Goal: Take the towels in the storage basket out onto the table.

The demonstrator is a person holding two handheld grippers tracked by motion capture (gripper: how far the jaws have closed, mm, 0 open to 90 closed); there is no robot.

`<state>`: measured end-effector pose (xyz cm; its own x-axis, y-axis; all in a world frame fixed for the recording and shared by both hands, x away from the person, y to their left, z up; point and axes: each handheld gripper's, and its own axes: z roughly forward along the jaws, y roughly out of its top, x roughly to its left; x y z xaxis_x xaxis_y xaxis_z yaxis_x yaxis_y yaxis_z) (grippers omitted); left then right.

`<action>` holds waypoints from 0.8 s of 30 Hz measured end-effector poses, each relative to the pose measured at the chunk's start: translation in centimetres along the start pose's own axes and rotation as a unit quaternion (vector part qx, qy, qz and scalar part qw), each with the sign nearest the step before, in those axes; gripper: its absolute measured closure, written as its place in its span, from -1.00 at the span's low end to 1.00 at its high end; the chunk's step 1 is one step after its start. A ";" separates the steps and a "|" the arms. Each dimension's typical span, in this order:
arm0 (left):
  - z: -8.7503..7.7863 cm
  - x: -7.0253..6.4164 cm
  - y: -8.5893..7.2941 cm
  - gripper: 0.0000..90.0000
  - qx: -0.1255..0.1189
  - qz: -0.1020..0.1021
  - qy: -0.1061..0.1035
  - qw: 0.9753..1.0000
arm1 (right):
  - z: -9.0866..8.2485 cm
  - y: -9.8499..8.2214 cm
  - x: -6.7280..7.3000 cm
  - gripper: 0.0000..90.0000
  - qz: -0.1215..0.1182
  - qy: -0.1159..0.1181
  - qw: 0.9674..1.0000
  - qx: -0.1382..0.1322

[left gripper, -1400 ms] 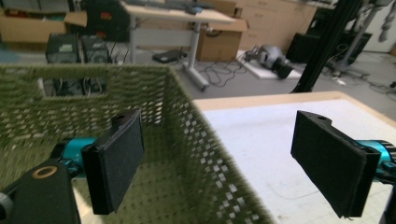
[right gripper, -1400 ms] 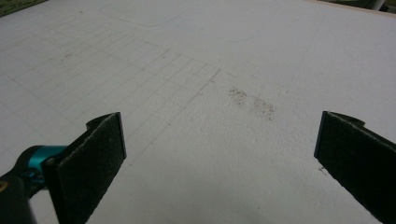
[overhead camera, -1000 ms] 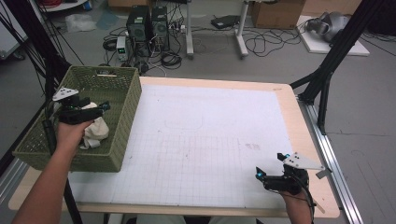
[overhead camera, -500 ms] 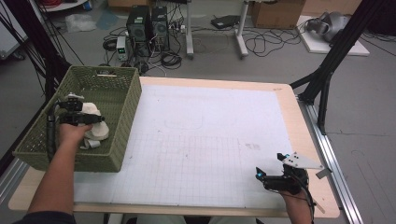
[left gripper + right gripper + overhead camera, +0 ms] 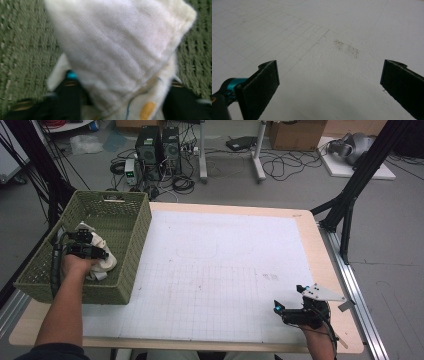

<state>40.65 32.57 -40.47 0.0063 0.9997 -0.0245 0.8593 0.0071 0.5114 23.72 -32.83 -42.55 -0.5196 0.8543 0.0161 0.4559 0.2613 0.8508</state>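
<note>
The white cloth (image 5: 102, 261) lies bunched inside the green basket (image 5: 131, 249), toward its near end, and the left gripper (image 5: 86, 251) has just been closing with a thick fold of it between the jaws. It looks soft, light and limp, so it should sag and trail when lifted; a deep bite on a bunched fold suits it best. The right gripper (image 5: 329, 82) rests spread and empty on the mat, well away from the basket.

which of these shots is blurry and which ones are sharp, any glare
Left gripper view: soft and smeared, the white cloth too close to focus, green basket weave blurred. Right gripper view: sharp on the black fingers and gridded mat, evenly lit. High view: clear, slightly grainy, no strong glare.
</note>
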 end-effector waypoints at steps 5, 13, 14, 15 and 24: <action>-0.9 0.4 0.2 0.56 -0.038 -0.033 -0.010 0.999 | -0.2 -0.1 -0.1 -0.97 0.005 -0.002 1.000 -0.004; -3.2 1.3 0.2 0.55 -0.146 -0.074 -0.040 0.986 | -0.6 -0.2 -0.2 -0.97 0.012 -0.006 1.000 -0.008; -3.4 1.3 0.2 0.55 -0.152 -0.073 -0.041 0.985 | -0.6 -0.2 -0.2 -0.97 0.013 -0.006 1.000 -0.008; -3.6 1.2 0.2 0.55 -0.160 -0.068 -0.040 0.984 | -0.6 -0.2 -0.2 -0.97 0.012 -0.006 1.000 -0.008; -5.5 0.9 0.0 0.56 -0.246 -0.062 -0.059 0.966 | -0.4 -0.1 -0.1 -0.97 0.012 -0.005 1.000 -0.005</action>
<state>37.87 33.64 -35.79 0.0021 0.9811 -0.1934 0.5113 0.1651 0.8434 23.43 -33.12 -42.41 -0.5008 0.8650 0.0314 0.4607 0.2357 0.8557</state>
